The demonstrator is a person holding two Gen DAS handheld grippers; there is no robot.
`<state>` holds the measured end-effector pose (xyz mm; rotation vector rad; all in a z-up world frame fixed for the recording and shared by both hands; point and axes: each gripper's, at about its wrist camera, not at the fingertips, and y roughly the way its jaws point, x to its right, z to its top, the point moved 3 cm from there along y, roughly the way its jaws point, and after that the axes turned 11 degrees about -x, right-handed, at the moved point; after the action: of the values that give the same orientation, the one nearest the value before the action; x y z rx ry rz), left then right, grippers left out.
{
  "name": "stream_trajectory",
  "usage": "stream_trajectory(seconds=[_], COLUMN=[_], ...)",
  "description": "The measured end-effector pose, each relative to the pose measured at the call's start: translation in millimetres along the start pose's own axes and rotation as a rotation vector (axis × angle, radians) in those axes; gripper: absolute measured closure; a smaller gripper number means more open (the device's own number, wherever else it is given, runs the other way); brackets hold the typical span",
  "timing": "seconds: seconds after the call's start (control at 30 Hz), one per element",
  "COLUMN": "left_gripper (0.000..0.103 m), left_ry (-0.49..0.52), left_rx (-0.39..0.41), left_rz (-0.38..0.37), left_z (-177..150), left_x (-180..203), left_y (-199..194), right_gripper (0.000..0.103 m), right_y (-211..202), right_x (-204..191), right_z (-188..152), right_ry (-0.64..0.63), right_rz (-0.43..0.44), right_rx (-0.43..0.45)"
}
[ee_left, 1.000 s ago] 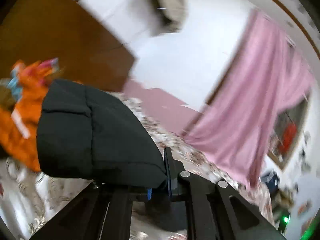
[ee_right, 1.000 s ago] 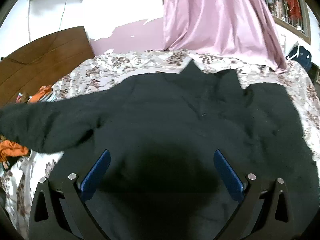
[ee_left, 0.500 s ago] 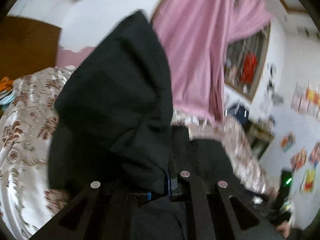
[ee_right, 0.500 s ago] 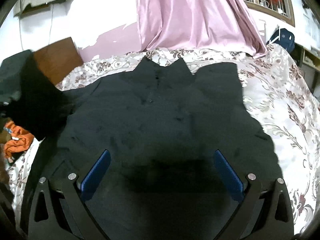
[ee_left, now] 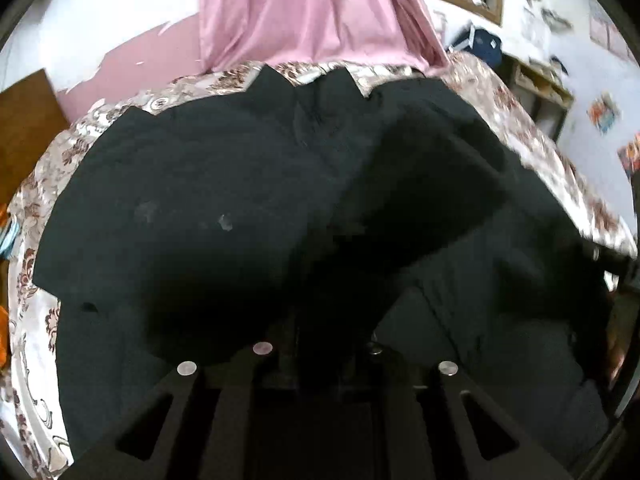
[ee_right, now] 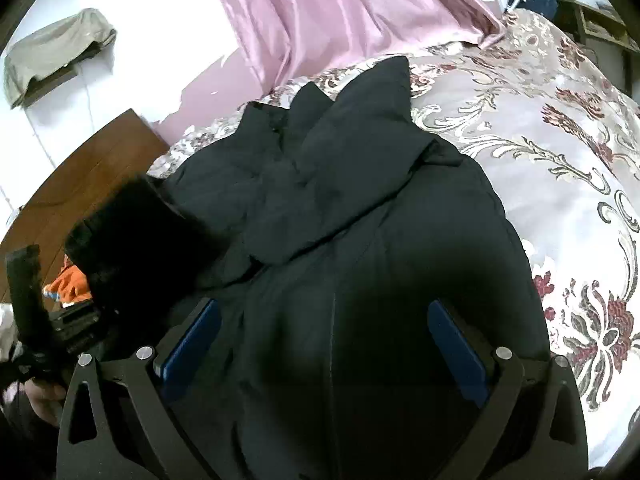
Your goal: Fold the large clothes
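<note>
Folding of a sleeve across the body of the black jacket point(ee_right: 360, 240) is judged to be the step in hand. The jacket is spread on the floral bedspread point(ee_right: 560, 128), collar toward the pink curtain point(ee_right: 340, 12). One sleeve point(ee_right: 340, 152) is already laid over the chest. The other sleeve point(ee_left: 420, 200) is seen bunched in a dark hump just ahead of the left gripper point(ee_left: 320, 344), whose fingers are drawn close together and buried in the fabric, so they are taken to be clamped on that sleeve, though the contact itself is hidden. In the right wrist view the cuff point(ee_right: 132, 232) is shown held up beside the jacket's left edge, above the orange cloth point(ee_right: 68, 280). The right gripper point(ee_right: 324, 340) is held wide open, nothing between its blue pads point(ee_right: 192, 340), and the jacket's lower body lies directly beneath and between them, whether touched or not cannot be told. Next, it is judged, the sleeve must be lowered flat across the chest and let go, with wrinkles avoided, before the hem is taken up.
</note>
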<state>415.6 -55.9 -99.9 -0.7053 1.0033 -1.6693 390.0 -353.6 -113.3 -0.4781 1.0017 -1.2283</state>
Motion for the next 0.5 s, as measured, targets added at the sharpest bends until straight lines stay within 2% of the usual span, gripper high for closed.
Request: stream_trajectory(seconds=[0.1,0.13,0.17,0.2,0.27,0.33,0.43,0.5], left_gripper=[0.081,0.074,0.062,0.054,0.032,0.023,0.021,0.021], left_ry=[0.035,0.042,0.047,0.050,0.065,0.085,0.088,0.054], left_rx=[-0.035,-0.042,-0.048,-0.054,-0.055,-0.042,-0.027,-0.018], left_rz=[-0.014,-0.024,-0.042,-0.064,-0.095,-0.119,-0.133,-0.166], left_z=[-7.1,-3.6,-4.6,-7.6,-16.9,-29.0,-49.0,-61.6], left_x=[6.7,11.7,14.8,15.0,16.4,17.4,15.6,8.8], left_y=[0.3,0.6,-0.3,-1.3,-5.0,-9.3,-17.3,-23.8], right_gripper=[0.002,0.002,0.002,0.002,0.002,0.002,0.001,0.002], right_y=[0.2,0.9,1.0,-2.7,-0.2,1.1,0.5,0.9], right_x=[1.2,1.3,1.7,-0.4,-1.1,-2.6,-11.3,-19.7], right_z=[-1.4,-1.6,-2.6,-8.7,-11.6,-16.5,-22.4,-26.1], right_ry=[0.009,0.020,0.031,0.040,0.054,0.049,0.023,0.002], right_rz=[0.032,0.052,0.069,0.079,0.093,0.072,0.033,0.049], right_rx=[-0.012,-0.018,-0.021,-0.022,-0.035,-0.053,-0.072,-0.094])
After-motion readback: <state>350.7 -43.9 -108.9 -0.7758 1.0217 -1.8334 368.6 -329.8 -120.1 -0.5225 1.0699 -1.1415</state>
